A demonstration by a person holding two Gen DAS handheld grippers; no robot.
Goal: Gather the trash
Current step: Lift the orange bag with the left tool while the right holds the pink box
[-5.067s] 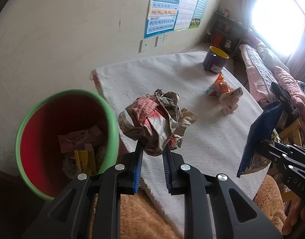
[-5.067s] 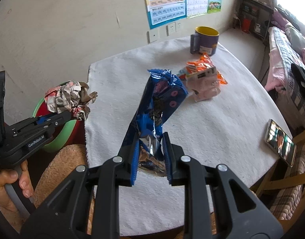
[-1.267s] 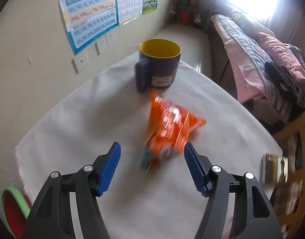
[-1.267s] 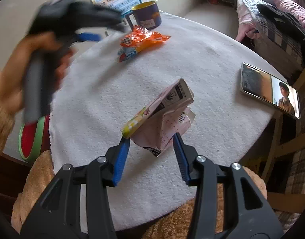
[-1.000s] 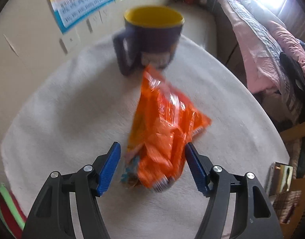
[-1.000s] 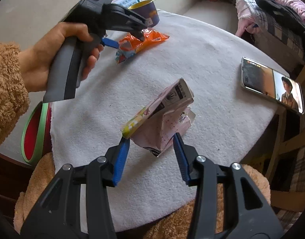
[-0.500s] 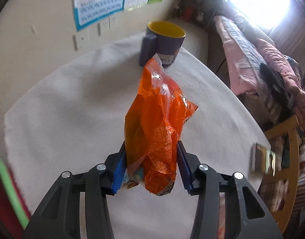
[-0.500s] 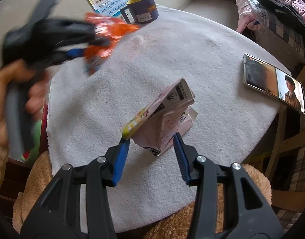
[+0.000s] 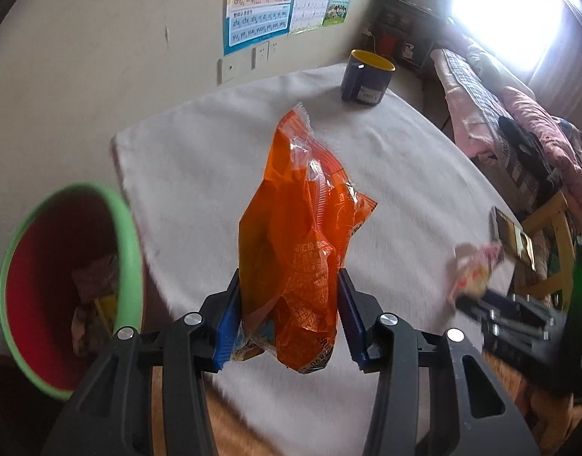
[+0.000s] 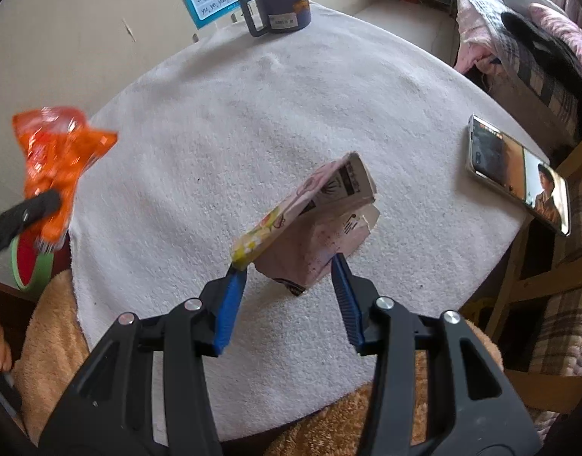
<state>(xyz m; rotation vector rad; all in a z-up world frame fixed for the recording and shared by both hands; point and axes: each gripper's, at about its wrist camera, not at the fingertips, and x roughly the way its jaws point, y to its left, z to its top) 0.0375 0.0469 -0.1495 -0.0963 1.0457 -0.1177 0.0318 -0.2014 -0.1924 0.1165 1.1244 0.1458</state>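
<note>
Left gripper is clamping the orange snack bag, jaws part-open, blue pads pressing both its sides; the jaws have just been closing on it. Bag is standing up out of the jaws, hanging clear above the table's left edge, near the green-rimmed red bin just off that edge. Right gripper is gripping the crumpled pink carton at a similar width, pads touching its lower sides, carton sticking up over the table's near edge. Mug is sitting at the far edge, phone at the right edge.
</note>
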